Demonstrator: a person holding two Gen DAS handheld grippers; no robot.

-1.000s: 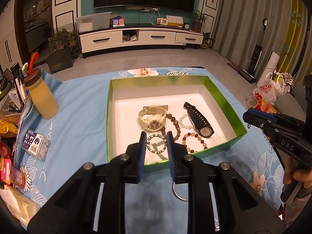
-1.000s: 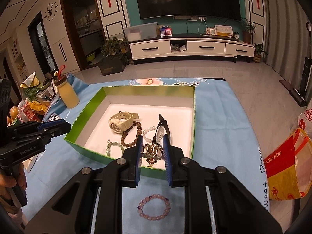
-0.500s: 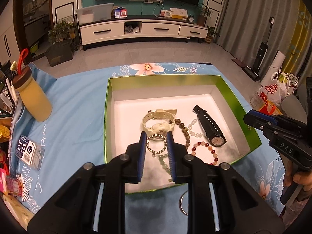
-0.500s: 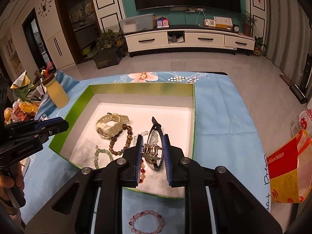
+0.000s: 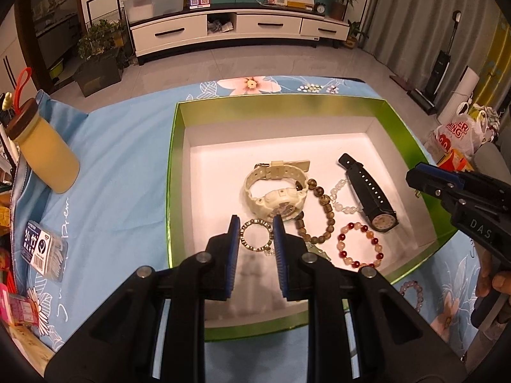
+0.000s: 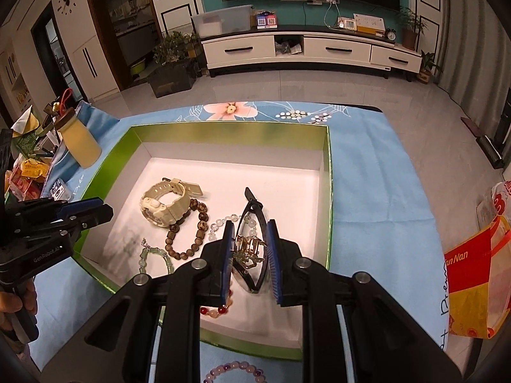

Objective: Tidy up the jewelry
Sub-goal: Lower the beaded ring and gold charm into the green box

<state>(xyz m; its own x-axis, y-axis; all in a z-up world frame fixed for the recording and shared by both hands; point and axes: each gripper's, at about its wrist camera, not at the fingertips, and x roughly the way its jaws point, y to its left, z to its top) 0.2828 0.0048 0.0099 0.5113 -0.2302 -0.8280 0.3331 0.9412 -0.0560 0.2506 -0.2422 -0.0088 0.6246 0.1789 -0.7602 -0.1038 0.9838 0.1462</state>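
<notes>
Left gripper (image 5: 255,223) fingers pinch a studded ring bracelet (image 5: 255,234) low over the green box (image 5: 174,172) floor, beside the cream watch (image 5: 274,194); right gripper (image 6: 249,245) apparently grips a gold clasp piece (image 6: 249,250). Lower first, then release gently.

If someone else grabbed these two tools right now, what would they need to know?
Left gripper is shut on a sparkly ring bracelet, held over the green box.
Right gripper is shut on a gold trinket, also over the box.
Already inside: cream watch, black watch, brown bead bracelet, red bead bracelet.
Left to do: release both pieces, then fetch the purple bead bracelet lying on the cloth outside.
</notes>
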